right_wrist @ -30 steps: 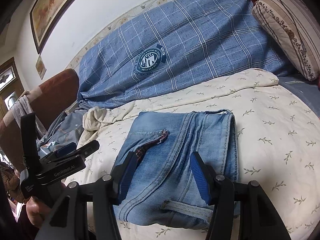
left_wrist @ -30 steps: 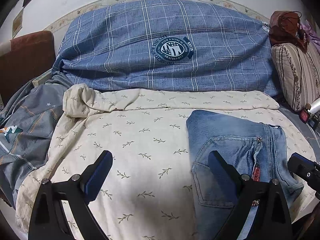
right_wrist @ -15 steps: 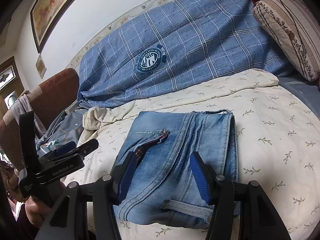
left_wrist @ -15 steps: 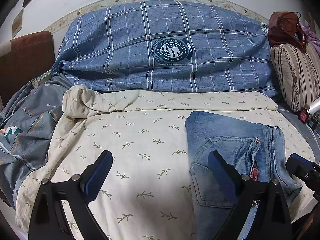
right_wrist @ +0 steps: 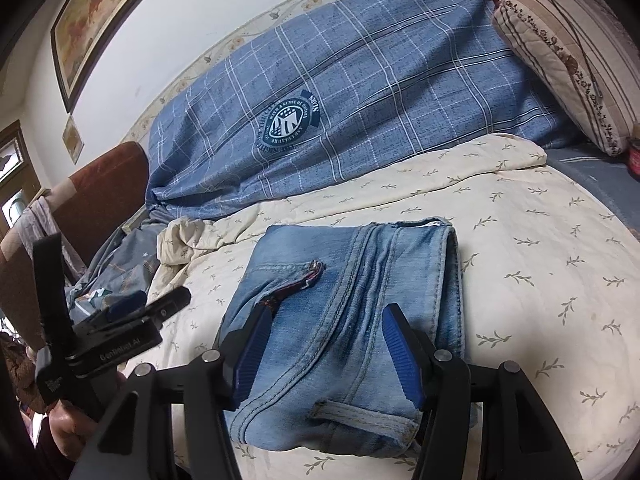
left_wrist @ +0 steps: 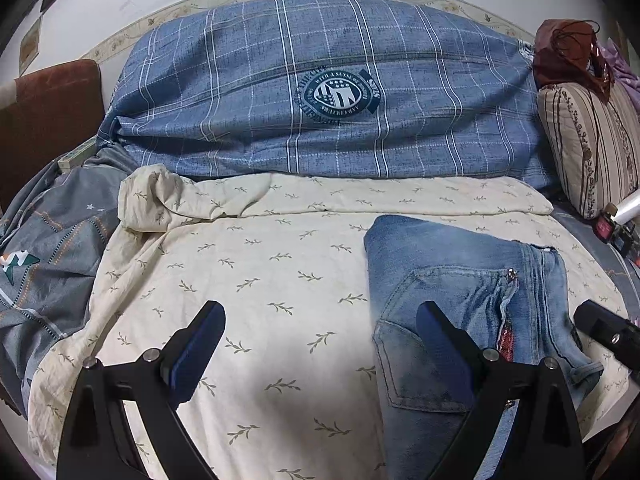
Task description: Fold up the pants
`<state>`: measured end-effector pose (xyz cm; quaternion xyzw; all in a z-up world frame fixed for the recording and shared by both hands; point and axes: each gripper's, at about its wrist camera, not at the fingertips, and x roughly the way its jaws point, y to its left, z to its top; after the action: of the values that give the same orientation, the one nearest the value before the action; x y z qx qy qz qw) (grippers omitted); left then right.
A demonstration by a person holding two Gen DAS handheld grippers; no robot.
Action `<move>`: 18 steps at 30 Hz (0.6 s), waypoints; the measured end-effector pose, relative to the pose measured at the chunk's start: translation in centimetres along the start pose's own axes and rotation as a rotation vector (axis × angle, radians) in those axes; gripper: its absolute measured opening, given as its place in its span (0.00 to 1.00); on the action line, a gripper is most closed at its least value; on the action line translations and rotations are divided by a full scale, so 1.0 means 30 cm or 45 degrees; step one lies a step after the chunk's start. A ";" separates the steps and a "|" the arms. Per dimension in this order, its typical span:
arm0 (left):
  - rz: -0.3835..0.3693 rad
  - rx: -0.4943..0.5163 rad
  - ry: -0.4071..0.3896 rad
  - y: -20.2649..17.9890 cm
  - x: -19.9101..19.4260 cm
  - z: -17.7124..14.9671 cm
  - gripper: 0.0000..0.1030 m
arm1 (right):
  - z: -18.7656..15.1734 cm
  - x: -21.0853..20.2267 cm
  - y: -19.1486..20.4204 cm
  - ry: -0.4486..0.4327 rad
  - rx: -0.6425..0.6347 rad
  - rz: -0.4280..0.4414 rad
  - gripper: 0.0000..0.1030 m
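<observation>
The blue jeans (left_wrist: 460, 280) lie folded into a compact stack on the cream leaf-print sheet (left_wrist: 260, 280), pocket and zip side up. My left gripper (left_wrist: 320, 312) is wide open above the sheet. Its right finger (left_wrist: 440, 340) hangs over the jeans' left edge, and nothing sits between the pads. In the right wrist view the jeans (right_wrist: 352, 280) lie just ahead of my right gripper (right_wrist: 327, 314). Its jaws are opening, the blue pads stand apart above the denim, and they do not press on it. The left gripper (right_wrist: 132, 312) shows at the left, with a hand below it.
A big blue plaid duvet (left_wrist: 320, 92) is piled along the back wall. A striped pillow (left_wrist: 592, 140) leans at the right, with small red items (left_wrist: 604, 228) below it. Grey patterned bedding (left_wrist: 48, 272) and a brown headboard (left_wrist: 52, 112) lie to the left.
</observation>
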<state>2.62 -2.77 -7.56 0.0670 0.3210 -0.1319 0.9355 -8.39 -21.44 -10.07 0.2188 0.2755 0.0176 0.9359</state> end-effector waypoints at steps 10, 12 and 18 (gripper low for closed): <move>0.097 -0.014 -0.062 0.050 -0.135 -0.033 0.94 | 0.022 -0.002 -0.044 -0.072 0.110 -0.015 0.63; 0.089 -0.045 -0.048 0.081 -0.190 -0.069 0.95 | 0.021 -0.011 -0.037 -0.110 0.109 -0.031 0.63; 0.141 -0.073 -0.060 0.167 -0.403 -0.130 0.95 | 0.015 -0.068 0.019 -0.153 0.087 -0.072 0.63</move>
<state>-7.38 5.30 -2.93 0.0548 0.2984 -0.0721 0.9501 -9.83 -21.42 -8.47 0.2436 0.2253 -0.0314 0.9428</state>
